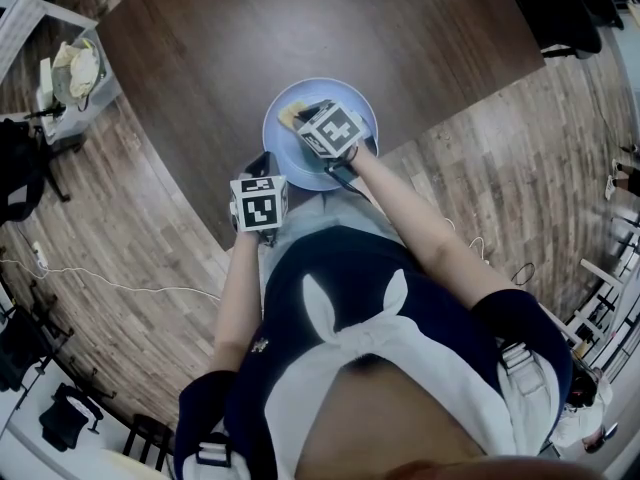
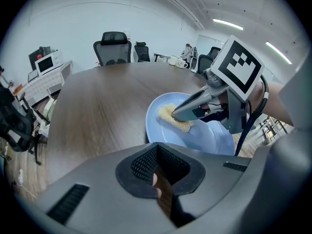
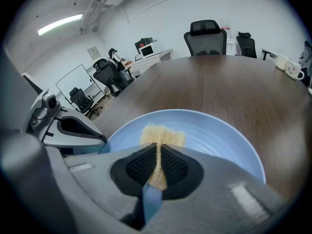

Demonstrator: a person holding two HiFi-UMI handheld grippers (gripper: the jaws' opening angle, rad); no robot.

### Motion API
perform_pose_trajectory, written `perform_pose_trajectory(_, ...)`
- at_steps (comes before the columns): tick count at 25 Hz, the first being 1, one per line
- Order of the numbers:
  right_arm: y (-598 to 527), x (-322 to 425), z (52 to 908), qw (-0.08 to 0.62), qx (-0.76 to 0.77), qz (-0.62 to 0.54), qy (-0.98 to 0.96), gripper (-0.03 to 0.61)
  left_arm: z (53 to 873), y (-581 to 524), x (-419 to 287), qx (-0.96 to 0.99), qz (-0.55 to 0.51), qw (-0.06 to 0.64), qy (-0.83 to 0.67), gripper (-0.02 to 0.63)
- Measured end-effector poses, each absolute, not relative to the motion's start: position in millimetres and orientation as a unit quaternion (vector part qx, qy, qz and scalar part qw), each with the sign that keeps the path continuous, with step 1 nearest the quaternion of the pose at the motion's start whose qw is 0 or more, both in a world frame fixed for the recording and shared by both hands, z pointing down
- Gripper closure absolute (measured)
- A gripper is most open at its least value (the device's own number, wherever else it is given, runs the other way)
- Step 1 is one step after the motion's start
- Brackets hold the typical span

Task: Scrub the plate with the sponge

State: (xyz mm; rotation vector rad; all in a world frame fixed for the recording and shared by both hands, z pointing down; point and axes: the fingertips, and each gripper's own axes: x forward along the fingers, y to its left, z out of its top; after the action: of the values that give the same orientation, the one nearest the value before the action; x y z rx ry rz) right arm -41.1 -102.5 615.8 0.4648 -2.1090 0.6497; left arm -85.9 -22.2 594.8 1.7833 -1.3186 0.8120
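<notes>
The sponge [image 3: 161, 135] is a yellowish, crumbly-looking porous slab, pinched tight between the black ribbed pads of the right tongs [image 3: 157, 152] and pressed flat onto the plate [image 3: 224, 135]; the plate's round, smooth, pale blue and shallow, sitting right at the near edge of the surface [image 1: 250, 38]. The left tongs [image 2: 157, 152] sit just beside the plate's rim, pads closed together with nothing in them. The surface is dark wood grain with a rounded outline; past the far edge there are black office chairs [image 2: 113, 45], a microwave [image 2: 46, 62] and white walls, over a plank floor [image 1: 130, 238].
</notes>
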Motion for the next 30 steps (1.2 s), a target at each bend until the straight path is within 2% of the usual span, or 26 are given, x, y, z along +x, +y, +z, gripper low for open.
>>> perform_pose_trajectory(30, -123.5, 25.4, 618.7, 0.467, 0.251, 0.301, -0.792, 0.555, 594.3, -22.4, -82.5, 0.693, 0.327, 0.380, -0.519, 0.611)
